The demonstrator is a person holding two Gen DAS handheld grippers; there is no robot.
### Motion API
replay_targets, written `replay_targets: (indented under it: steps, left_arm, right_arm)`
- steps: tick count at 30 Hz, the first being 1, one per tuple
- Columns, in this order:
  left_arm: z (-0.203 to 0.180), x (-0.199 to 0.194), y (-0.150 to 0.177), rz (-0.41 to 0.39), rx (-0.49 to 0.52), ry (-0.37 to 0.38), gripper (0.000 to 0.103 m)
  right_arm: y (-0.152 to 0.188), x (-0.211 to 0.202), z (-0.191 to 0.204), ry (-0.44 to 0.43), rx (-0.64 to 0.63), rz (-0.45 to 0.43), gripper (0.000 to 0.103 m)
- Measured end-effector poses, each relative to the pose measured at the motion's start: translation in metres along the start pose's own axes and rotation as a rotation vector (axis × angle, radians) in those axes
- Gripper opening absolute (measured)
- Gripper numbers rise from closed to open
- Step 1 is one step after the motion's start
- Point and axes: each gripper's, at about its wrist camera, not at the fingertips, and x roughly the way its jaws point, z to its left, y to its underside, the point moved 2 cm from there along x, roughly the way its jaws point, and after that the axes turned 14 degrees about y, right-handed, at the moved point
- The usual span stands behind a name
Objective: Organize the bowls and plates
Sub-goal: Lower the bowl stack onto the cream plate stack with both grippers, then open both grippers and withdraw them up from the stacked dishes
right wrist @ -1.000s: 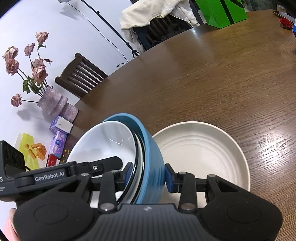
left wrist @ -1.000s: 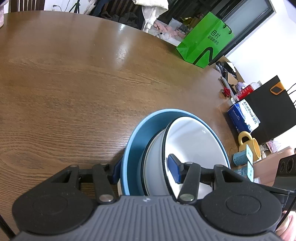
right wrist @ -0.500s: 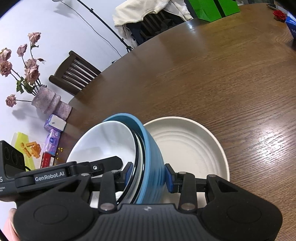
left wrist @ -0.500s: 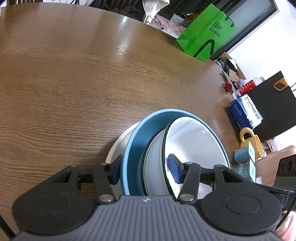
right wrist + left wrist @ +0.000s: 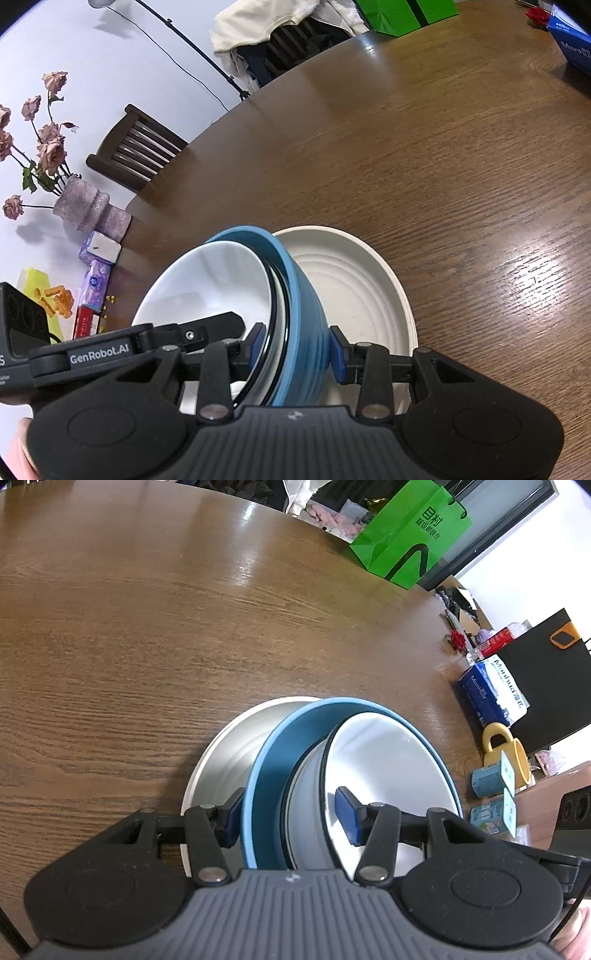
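I carry a nested stack: a blue bowl (image 5: 273, 775) with a ribbed outer wall and a paler rim, and inside it a white bowl (image 5: 388, 760) edged with a thin dark line, glossy on its inner face. Both are tipped on edge, mouths turned toward my left gripper's side. My left gripper (image 5: 291, 821) is clenched across the stack's rim, one pad against the blue bowl's outside and the other inside the white bowl. My right gripper (image 5: 295, 350) grips the same stack at another part of the rim, one pad on the ribbed blue wall and the other on the white bowl's inner face, so each pair of jaws has the bowl walls between its pads. Just below and behind the stack lies a cream plate (image 5: 354, 288) with faint concentric rings, flat on the brown wood-grain bench (image 5: 129, 646); whether the blue bowl touches the plate I cannot tell. Taking the plate as the mark: beyond it at the bench's far edge stands a green paper bag (image 5: 410, 535), to one side a yellow mug (image 5: 506, 753) and a blue tissue pack (image 5: 491, 694), and to the other side a vase of dried roses (image 5: 81, 206) and a dark wooden chair (image 5: 136, 147).
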Motion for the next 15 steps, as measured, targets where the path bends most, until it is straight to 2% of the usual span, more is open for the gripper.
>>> replay_targets:
  steps: [15]
  left_arm:
    - [-0.0078, 0.0001, 0.0029, -0.014, 0.027, -0.018, 0.051]
  right_arm:
    - [0.0006, 0.0005, -0.0002, 0.022, -0.015, 0.002, 0.035]
